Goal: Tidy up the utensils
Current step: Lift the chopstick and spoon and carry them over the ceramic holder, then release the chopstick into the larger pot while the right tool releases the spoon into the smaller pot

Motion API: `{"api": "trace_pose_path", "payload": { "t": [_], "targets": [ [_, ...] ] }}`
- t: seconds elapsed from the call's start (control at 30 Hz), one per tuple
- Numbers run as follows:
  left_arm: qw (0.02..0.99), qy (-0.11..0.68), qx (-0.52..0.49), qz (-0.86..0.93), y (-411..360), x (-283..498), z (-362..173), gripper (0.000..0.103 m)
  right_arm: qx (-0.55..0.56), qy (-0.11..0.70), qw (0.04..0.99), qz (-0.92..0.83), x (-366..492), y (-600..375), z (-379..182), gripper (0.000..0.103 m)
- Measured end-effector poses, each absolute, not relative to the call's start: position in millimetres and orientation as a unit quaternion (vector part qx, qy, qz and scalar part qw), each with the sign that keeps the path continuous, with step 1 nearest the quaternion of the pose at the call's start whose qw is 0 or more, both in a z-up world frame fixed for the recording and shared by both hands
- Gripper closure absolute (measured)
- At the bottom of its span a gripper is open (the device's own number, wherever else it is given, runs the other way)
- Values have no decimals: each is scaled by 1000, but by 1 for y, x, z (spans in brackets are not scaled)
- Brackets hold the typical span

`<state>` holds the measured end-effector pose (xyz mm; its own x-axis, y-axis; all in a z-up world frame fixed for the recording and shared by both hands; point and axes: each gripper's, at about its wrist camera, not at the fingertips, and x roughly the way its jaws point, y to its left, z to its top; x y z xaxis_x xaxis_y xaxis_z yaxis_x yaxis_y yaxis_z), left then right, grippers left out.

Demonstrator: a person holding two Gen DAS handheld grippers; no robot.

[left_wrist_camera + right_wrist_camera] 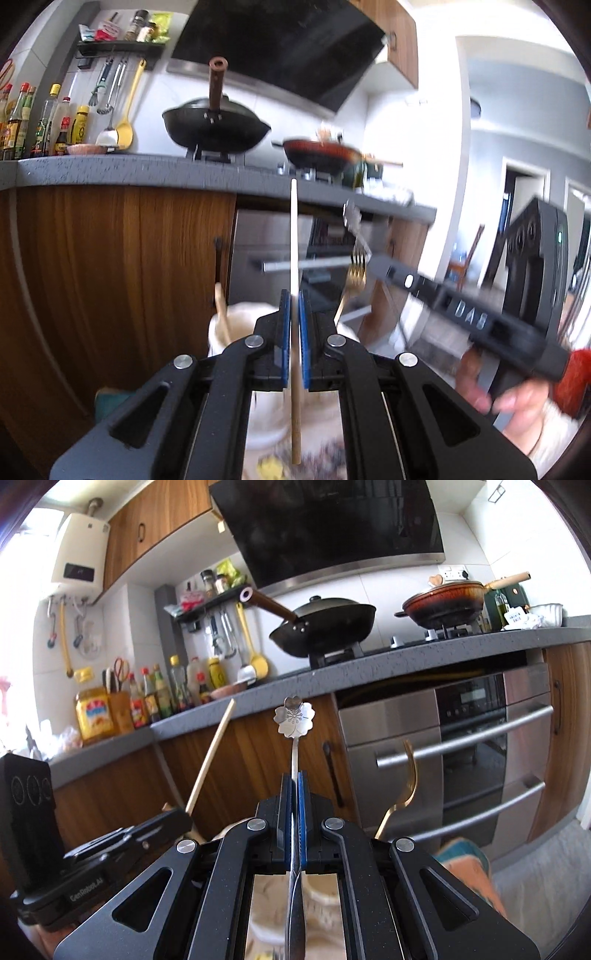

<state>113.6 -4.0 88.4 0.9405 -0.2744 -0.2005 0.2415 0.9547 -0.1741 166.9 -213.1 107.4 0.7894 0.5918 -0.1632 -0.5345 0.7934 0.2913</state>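
Much of what lies under my tools is hidden: my own black linkages cover the lower part of both views, and the pale cream holder cup (236, 325) below them shows only as a blurred rim in the left wrist view. Its contents are hard to make out; I can pick out one wooden handle (222, 312) leaning in it, and the surface beneath is a smear.

Counting the utensils I can see: one pale wooden chopstick (294, 258), one silver spoon with a flower-shaped end (294, 720) and one gold fork (404, 786).

My left gripper (294, 306) is clamped on the chopstick, which stands nearly upright between the blue pads (284, 332), its pale tip rising well above them and its browner end hanging below. My right gripper (294, 786) is clenched on the spoon's thin stem, the flower end sticking up just above the pads and the rest running down between the linkages, cut off at the frame edge. The fork stands just right of my right gripper, tines up, its lower end hidden behind the linkage. The right tool's body is motion-blurred in the left wrist view.
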Motion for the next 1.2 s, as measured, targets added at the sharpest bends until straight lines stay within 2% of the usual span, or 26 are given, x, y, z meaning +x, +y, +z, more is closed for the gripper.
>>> {"api": "trace_pose_path", "payload": {
  "t": [0.2,0.53,0.97,1.2],
  "targets": [
    [981,90,-86,-146,-2,150,91,99,153,117,932,307,208,-210,101,99],
    [985,86,-72,-133,-5,182,77,99,151,122,937,291,235,-200,76,99],
    [987,84,-54,-129,-4,165,62,99,119,101,955,250,234,-194,65,99],
    [985,110,-39,-126,-3,156,54,99,83,101,961,245,225,-187,61,99]
  ]
}}
